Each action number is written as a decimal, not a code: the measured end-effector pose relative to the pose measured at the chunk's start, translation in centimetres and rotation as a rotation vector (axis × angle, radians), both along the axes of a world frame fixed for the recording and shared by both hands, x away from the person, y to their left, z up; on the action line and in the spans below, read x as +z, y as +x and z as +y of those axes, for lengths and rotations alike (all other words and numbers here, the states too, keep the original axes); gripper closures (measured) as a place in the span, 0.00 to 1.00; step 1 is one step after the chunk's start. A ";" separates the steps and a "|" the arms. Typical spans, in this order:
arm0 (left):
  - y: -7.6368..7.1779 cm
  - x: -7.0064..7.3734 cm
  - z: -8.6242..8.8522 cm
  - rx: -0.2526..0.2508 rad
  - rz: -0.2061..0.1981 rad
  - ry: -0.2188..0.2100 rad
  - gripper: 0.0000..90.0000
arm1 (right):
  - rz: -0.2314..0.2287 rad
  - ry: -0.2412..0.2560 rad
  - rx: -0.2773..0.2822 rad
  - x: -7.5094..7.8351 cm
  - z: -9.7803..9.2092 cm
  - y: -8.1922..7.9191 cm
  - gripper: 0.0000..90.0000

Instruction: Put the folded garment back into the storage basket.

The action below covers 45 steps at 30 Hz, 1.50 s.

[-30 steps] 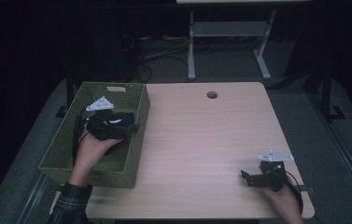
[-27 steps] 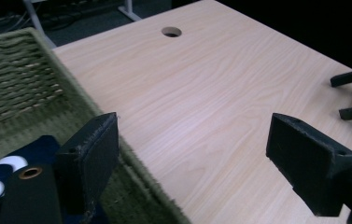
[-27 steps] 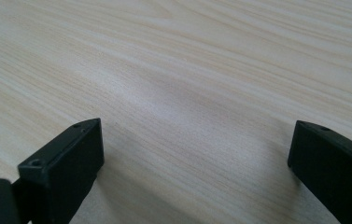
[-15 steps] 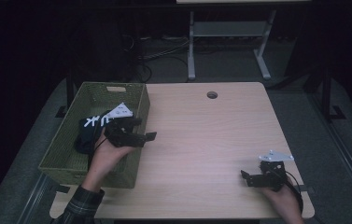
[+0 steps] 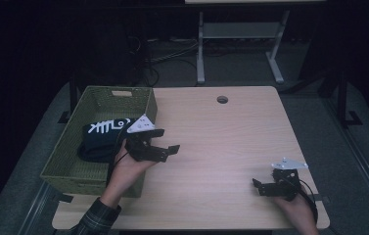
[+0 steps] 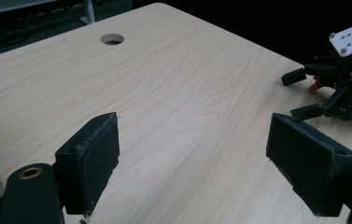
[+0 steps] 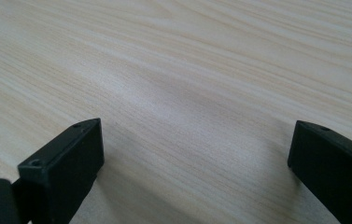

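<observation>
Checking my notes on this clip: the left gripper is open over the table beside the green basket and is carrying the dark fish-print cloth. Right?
Not quite. The left gripper is open but empty; the left gripper view shows only table between its jaws. In the high view, the dark fish-print cloth lies in the green basket.

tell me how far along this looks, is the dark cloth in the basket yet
Done: the dark cloth with a white fishbone print lies inside the green basket. In hand: nothing; the left gripper is open over the table, the right gripper open near its front edge. Left: nothing visible.
</observation>
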<state>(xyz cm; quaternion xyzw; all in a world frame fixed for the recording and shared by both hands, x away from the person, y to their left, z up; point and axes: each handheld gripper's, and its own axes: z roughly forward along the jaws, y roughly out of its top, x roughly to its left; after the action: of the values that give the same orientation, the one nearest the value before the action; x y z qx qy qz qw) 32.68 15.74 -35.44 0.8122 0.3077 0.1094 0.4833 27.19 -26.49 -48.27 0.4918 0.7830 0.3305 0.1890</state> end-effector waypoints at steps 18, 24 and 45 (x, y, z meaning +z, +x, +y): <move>-1.7 -3.9 -5.1 -0.085 0.009 0.107 0.17 | -0.002 -0.002 0.001 0.0 0.0 0.0 0.04; -2.0 -5.5 -6.3 -0.096 0.027 0.131 0.17 | -0.002 -0.003 0.000 0.0 0.0 0.0 0.04; -1.6 -10.2 -7.4 -0.086 0.064 0.238 0.16 | -0.002 -0.003 0.000 0.0 0.0 0.0 0.04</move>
<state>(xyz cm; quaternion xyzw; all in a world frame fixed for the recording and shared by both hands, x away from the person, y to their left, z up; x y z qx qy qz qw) 31.13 8.30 -45.67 0.8795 0.2725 0.0983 0.3777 27.21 -26.50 -48.29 0.4912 0.7833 0.3299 0.1907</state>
